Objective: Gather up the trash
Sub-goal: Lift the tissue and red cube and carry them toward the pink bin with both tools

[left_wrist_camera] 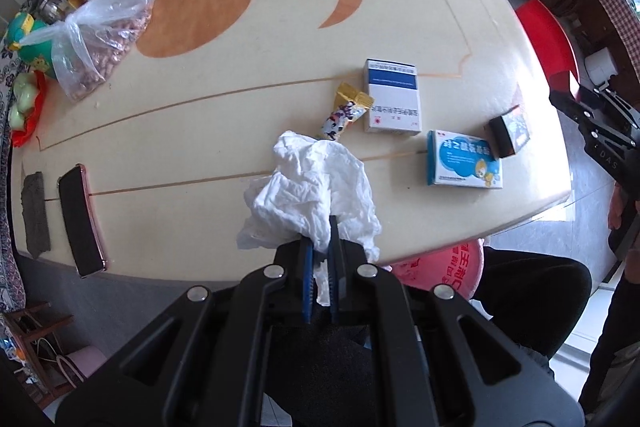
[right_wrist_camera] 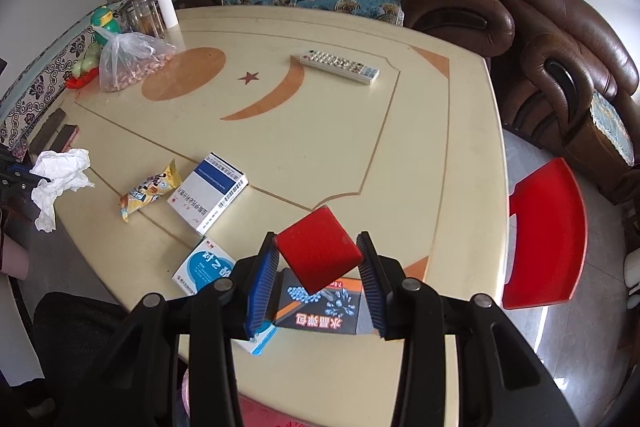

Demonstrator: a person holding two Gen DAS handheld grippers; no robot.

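My left gripper [left_wrist_camera: 320, 227] is shut on a crumpled white tissue [left_wrist_camera: 312, 187] and holds it above the table's near edge; the tissue also shows in the right wrist view [right_wrist_camera: 60, 175]. A snack wrapper [left_wrist_camera: 344, 115] [right_wrist_camera: 150, 191] lies on the table beyond it. My right gripper [right_wrist_camera: 318, 247] is shut on a red block [right_wrist_camera: 318, 255], gripped at its corners, over a small dark box [right_wrist_camera: 324, 307] near the table edge. The right gripper also shows at the right edge of the left wrist view [left_wrist_camera: 560, 95].
On the cream table [right_wrist_camera: 360, 147] lie a white and blue medicine box [left_wrist_camera: 394, 97] [right_wrist_camera: 208, 191], a blue medicine box [left_wrist_camera: 464, 159] [right_wrist_camera: 204, 267], a remote [right_wrist_camera: 340, 67], a bag of nuts [right_wrist_camera: 128, 61], a phone [left_wrist_camera: 82, 219] and jars. A red stool [right_wrist_camera: 544, 235] and sofa stand beyond.
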